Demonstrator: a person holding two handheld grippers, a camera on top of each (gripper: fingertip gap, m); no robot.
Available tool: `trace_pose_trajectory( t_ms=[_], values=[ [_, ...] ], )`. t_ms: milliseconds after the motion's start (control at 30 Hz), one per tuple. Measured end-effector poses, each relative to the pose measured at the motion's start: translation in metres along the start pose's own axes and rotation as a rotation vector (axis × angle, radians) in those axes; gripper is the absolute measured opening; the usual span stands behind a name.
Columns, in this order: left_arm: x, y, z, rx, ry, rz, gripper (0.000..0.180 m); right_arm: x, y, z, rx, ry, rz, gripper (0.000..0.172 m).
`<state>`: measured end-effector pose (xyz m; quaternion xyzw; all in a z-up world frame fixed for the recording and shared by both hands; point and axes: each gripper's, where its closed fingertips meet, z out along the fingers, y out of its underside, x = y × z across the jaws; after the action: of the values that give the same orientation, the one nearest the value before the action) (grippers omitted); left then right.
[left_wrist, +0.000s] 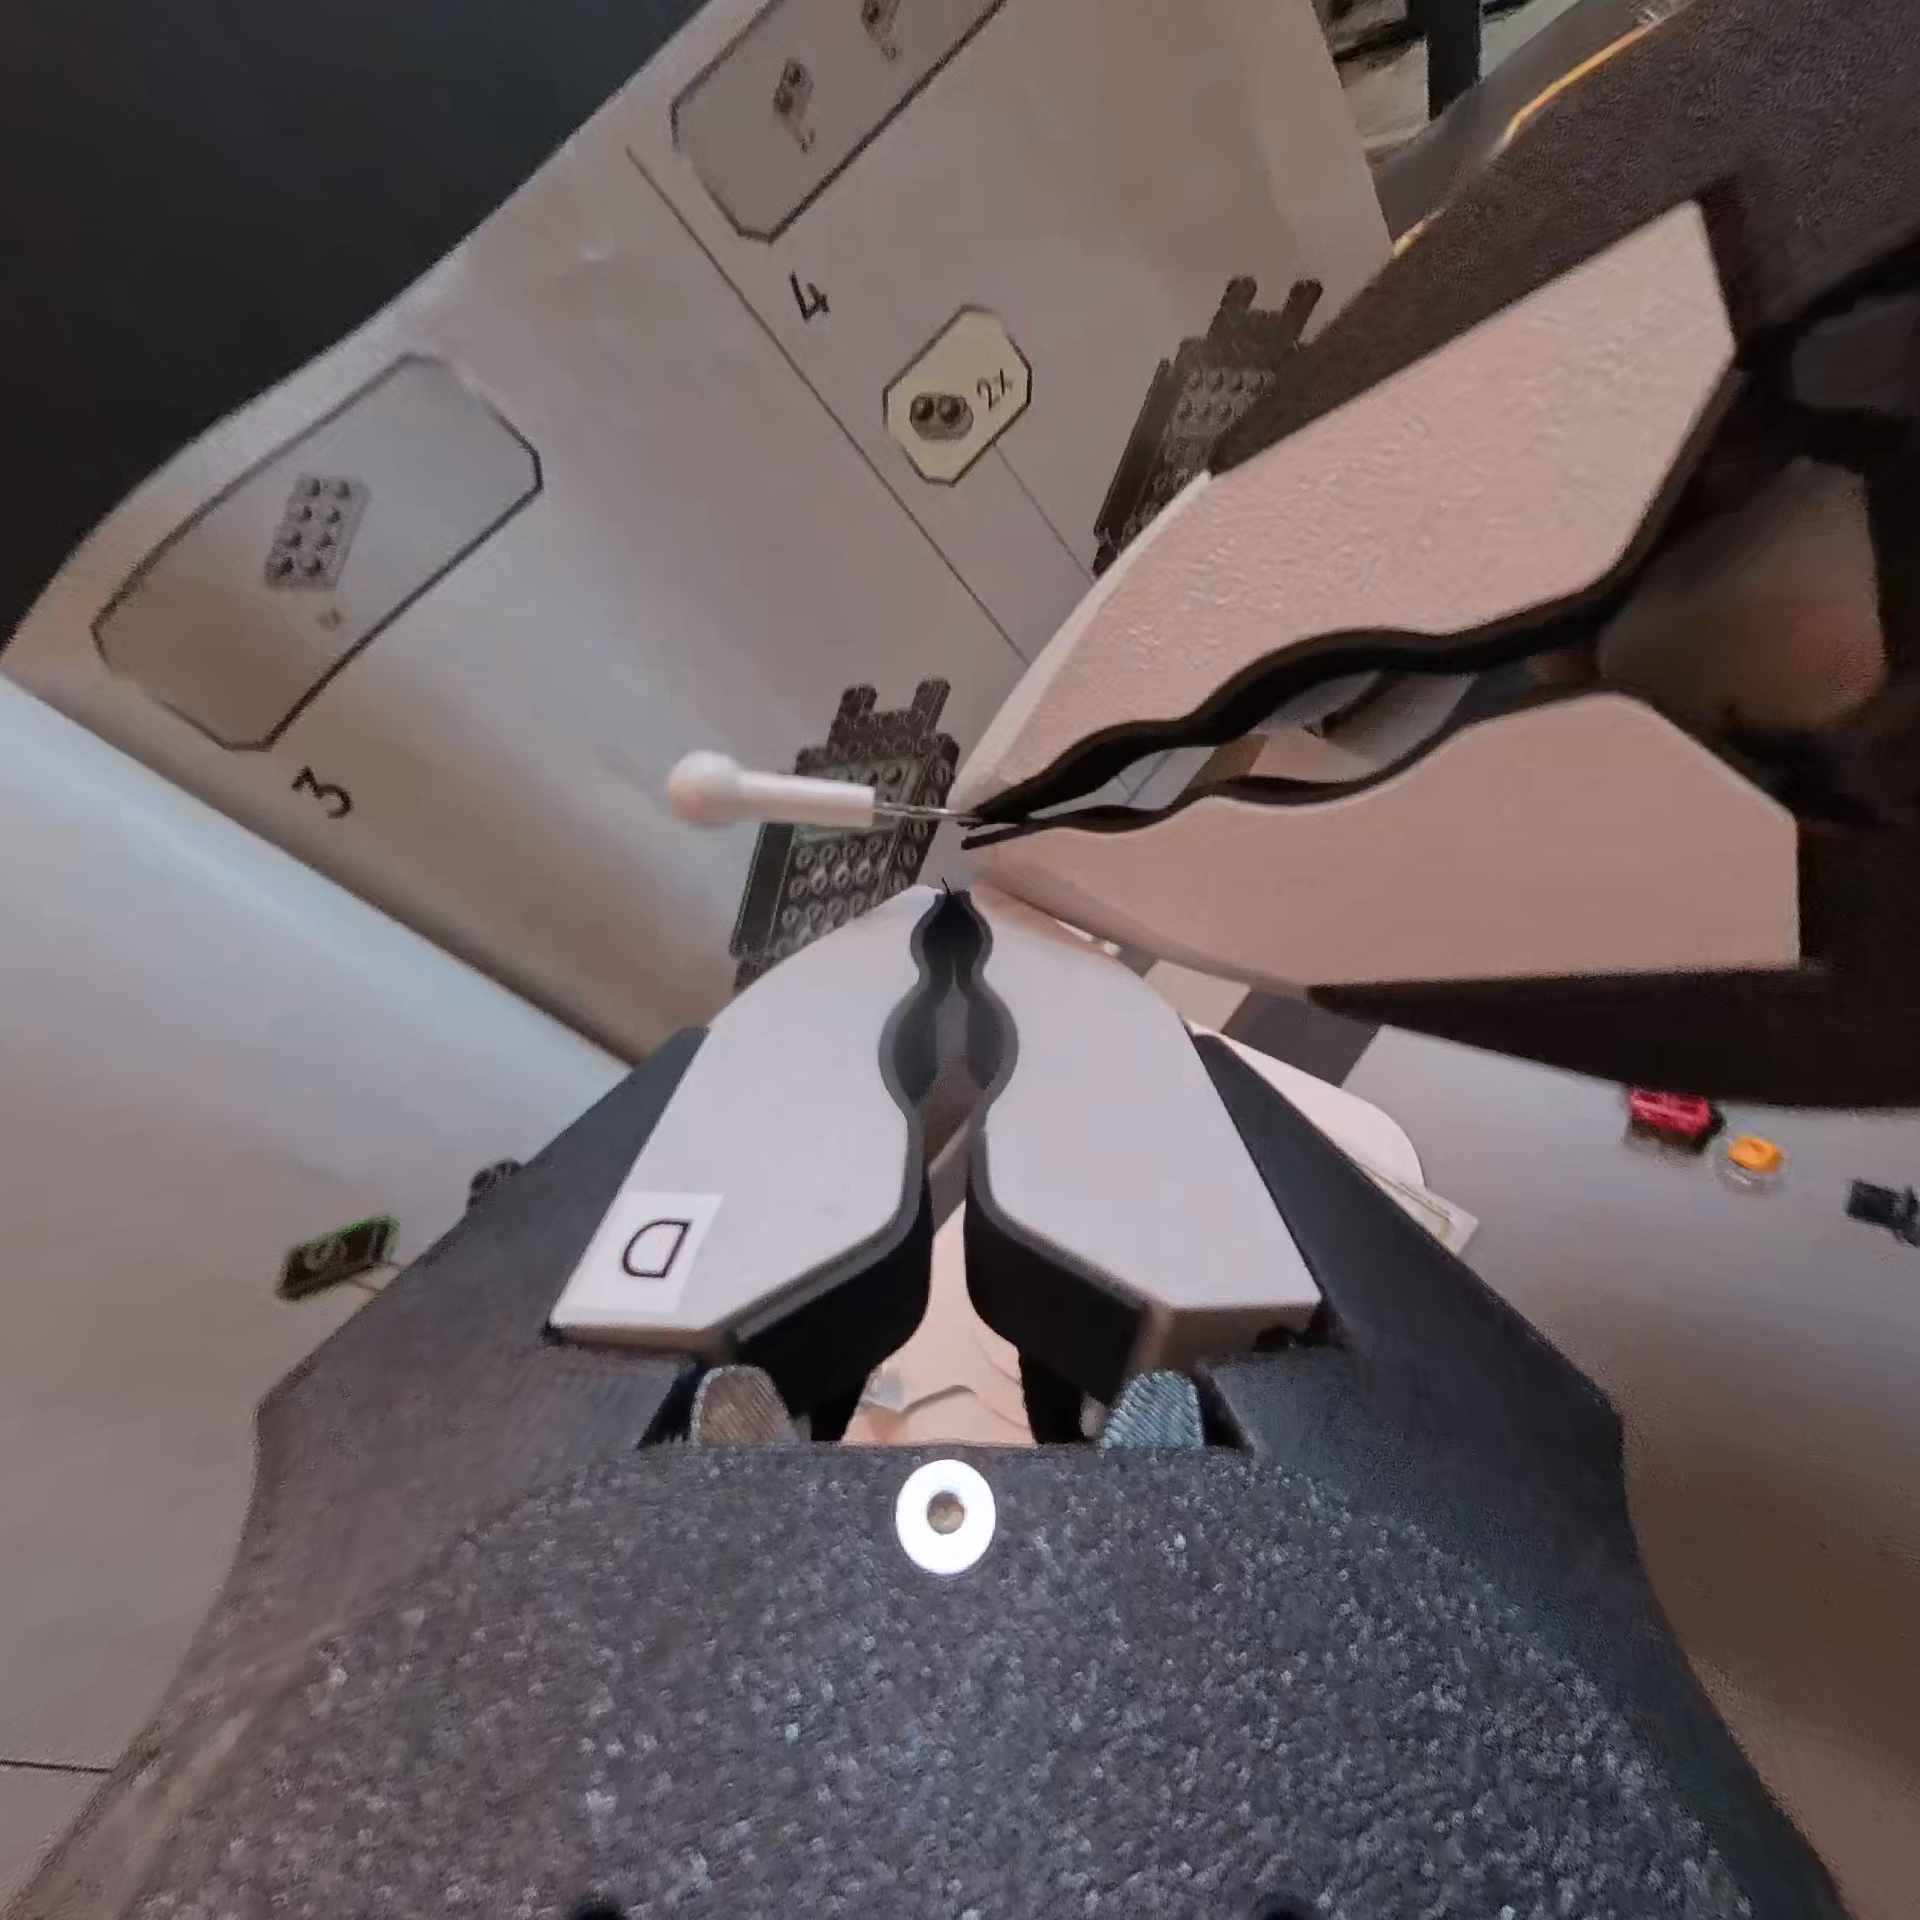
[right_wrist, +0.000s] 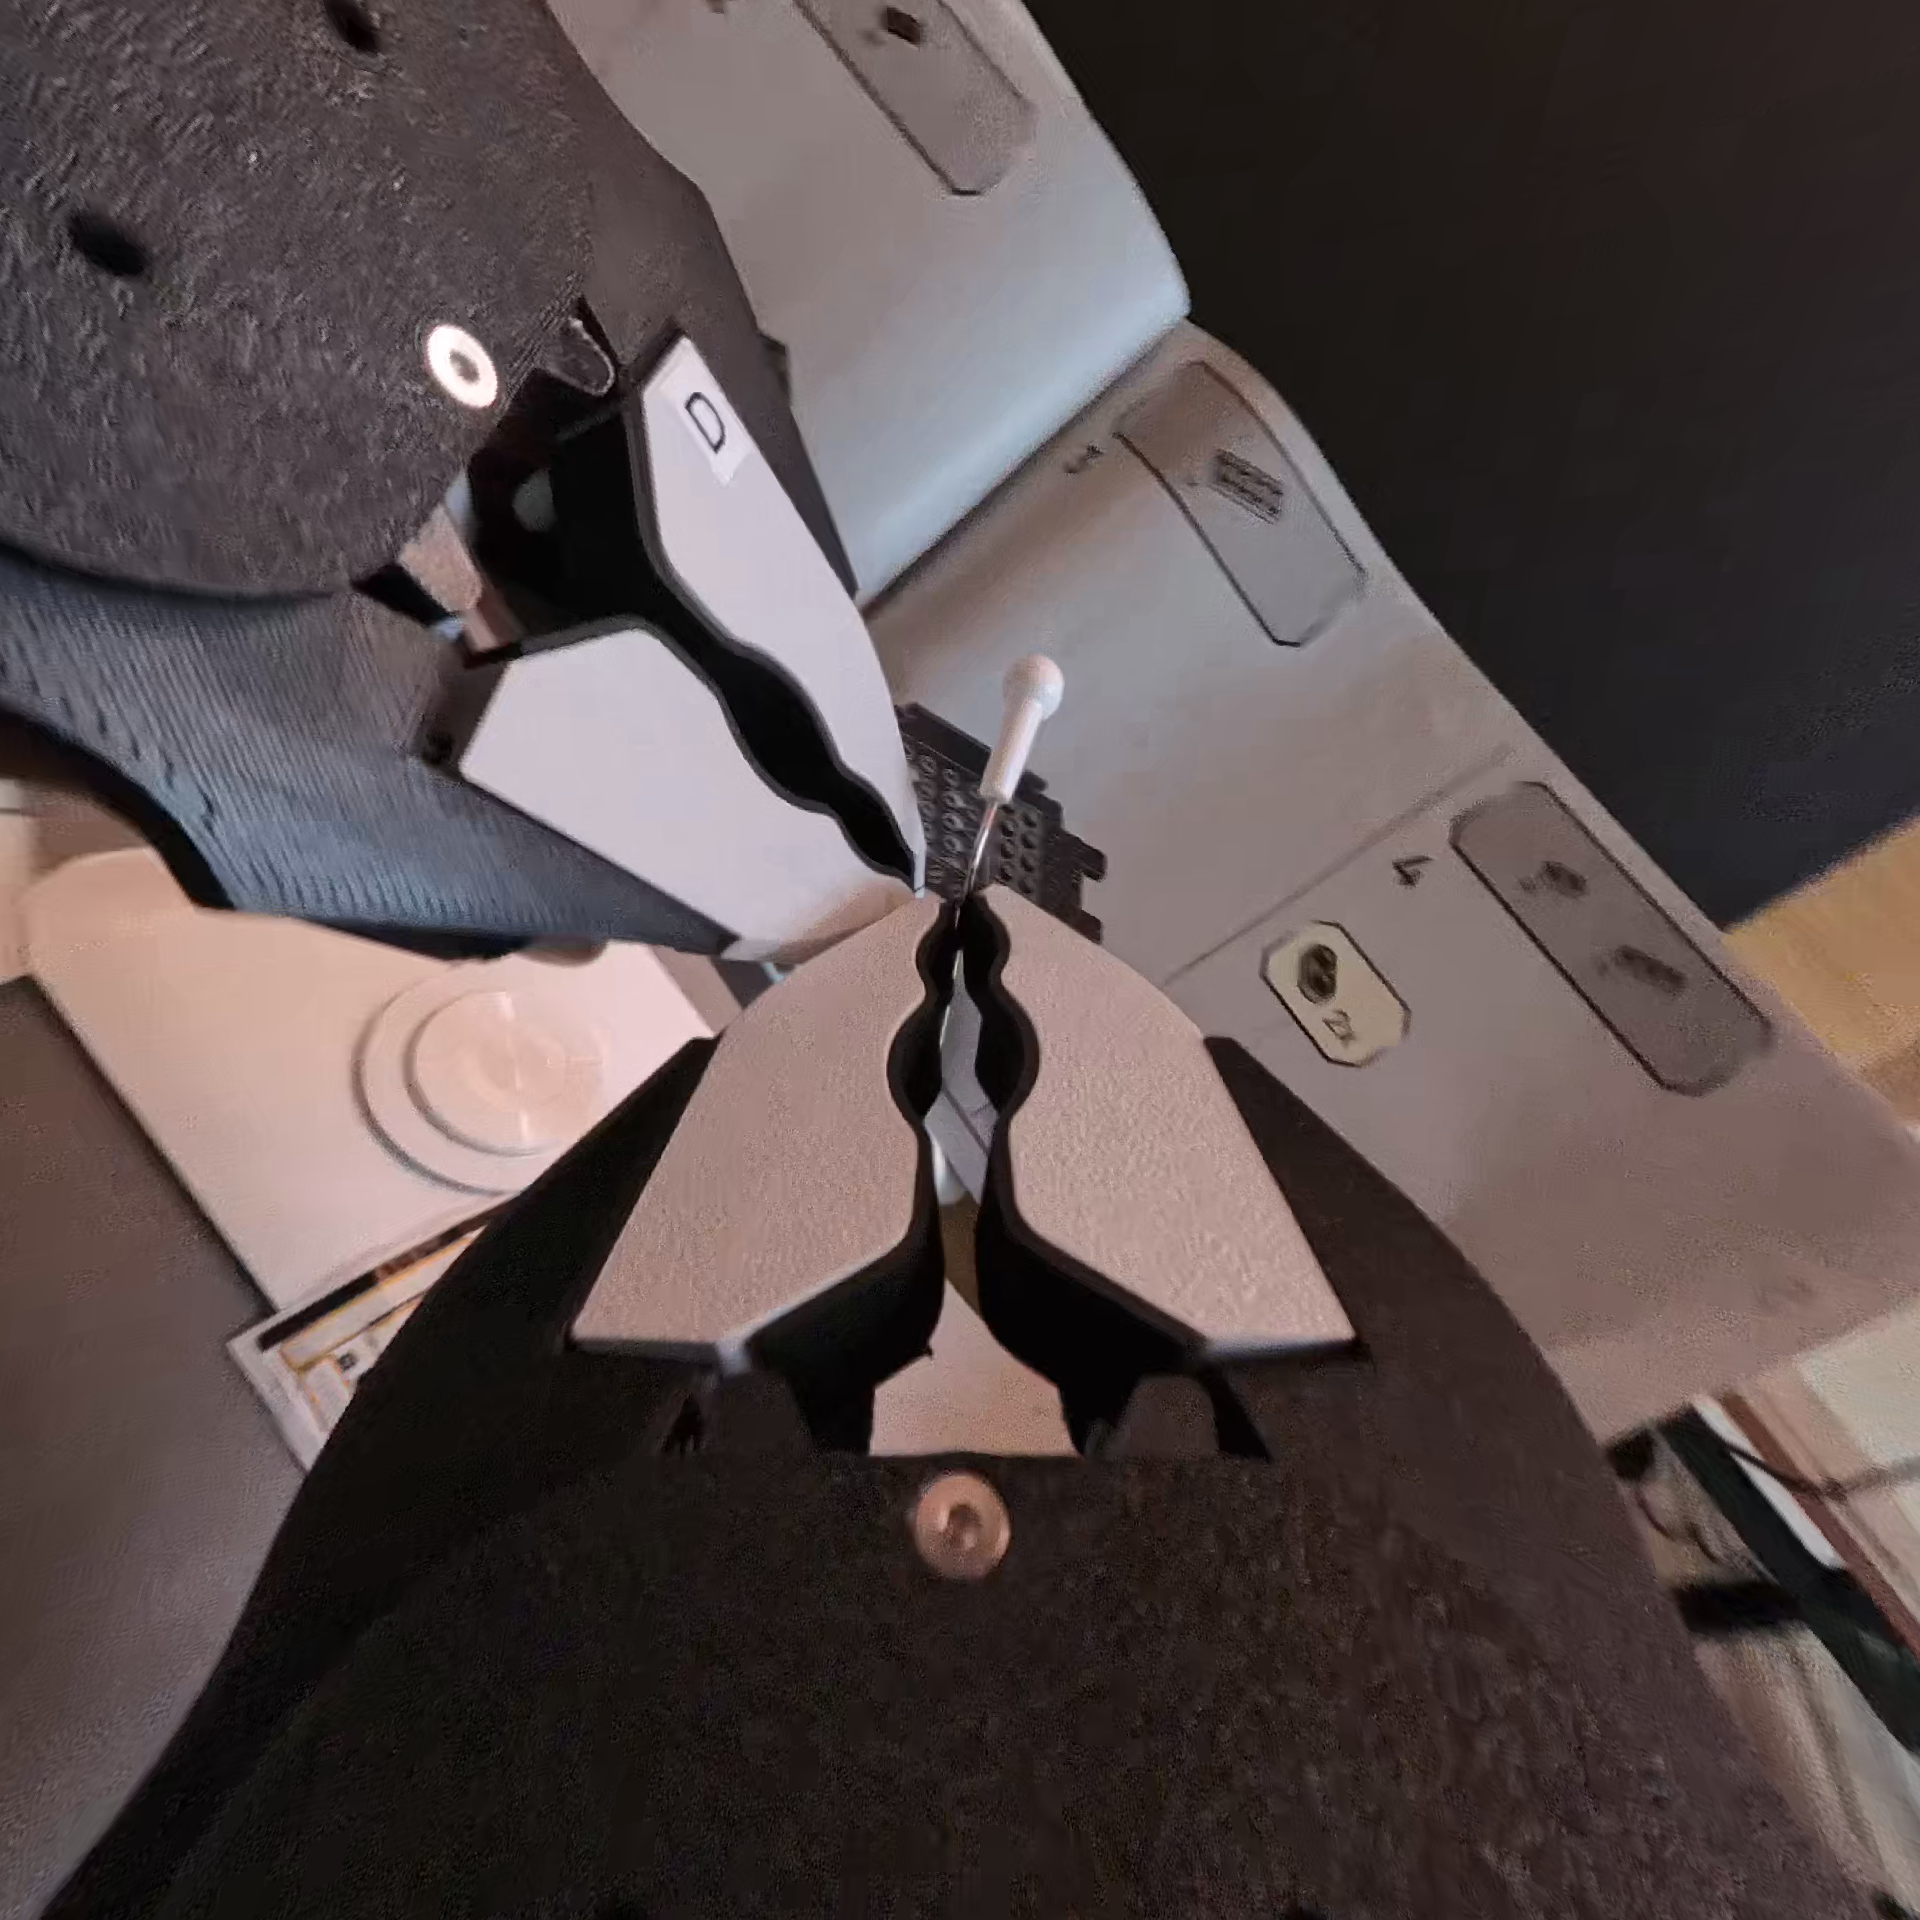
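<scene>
A white-handled pin tool (right_wrist: 1023, 727), with a bulbous white end and a thin metal wire running out of the handle, was seen pinched by its wire between the tips of the right tool (right_wrist: 958, 914), whose fingers were pressed together on it. The handle stuck out beyond the tips, so the long axis of the piece ran on forward from the right tool, tilted a little to one side. In the left wrist view the same piece (left_wrist: 769, 795) was seen lying crosswise, its rounded end pointing left and its wire end entering the right tool (left_wrist: 971, 826) at the right.

The left tool (left_wrist: 948, 894) was seen pressed shut, with nothing plainly between its fingers; a hair-thin dark strand may have stood out at its tip, but the view was too poor to be sure. Its tips lay just below the wire and just beside those of the right tool, so the handle lay up and to the left of them. The right tool was the nearer one, since it alone held the piece.

Behind both tools a printed instruction sheet (left_wrist: 582, 436) was seen, with numbered panels and pictures of studded brick plates (left_wrist: 842, 852). Farther off on the worktop (left_wrist: 1558, 1195) small red (left_wrist: 1668, 1114), orange (left_wrist: 1754, 1153) and black bricks (left_wrist: 1883, 1210) lay well apart from the tools. A round recessed disc (right_wrist: 488, 1081) was seen at lower left in the right wrist view.
</scene>
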<state>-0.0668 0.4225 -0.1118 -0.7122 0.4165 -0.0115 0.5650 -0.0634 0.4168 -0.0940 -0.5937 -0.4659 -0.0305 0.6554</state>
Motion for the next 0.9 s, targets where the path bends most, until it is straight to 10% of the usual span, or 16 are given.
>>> trace_pose_trajectory(
  t_ms=[433,900],
  values=[
    [-0.040,0.042,-0.047,0.044,-0.116,-0.208,0.000,-0.030,0.004,0.012,-0.047,-0.040,-0.453,0.001],
    [-0.032,0.048,-0.094,0.115,-0.162,-0.316,0.000,-0.036,-0.020,-0.079,0.122,-0.047,0.119,0.037]
  ],
)
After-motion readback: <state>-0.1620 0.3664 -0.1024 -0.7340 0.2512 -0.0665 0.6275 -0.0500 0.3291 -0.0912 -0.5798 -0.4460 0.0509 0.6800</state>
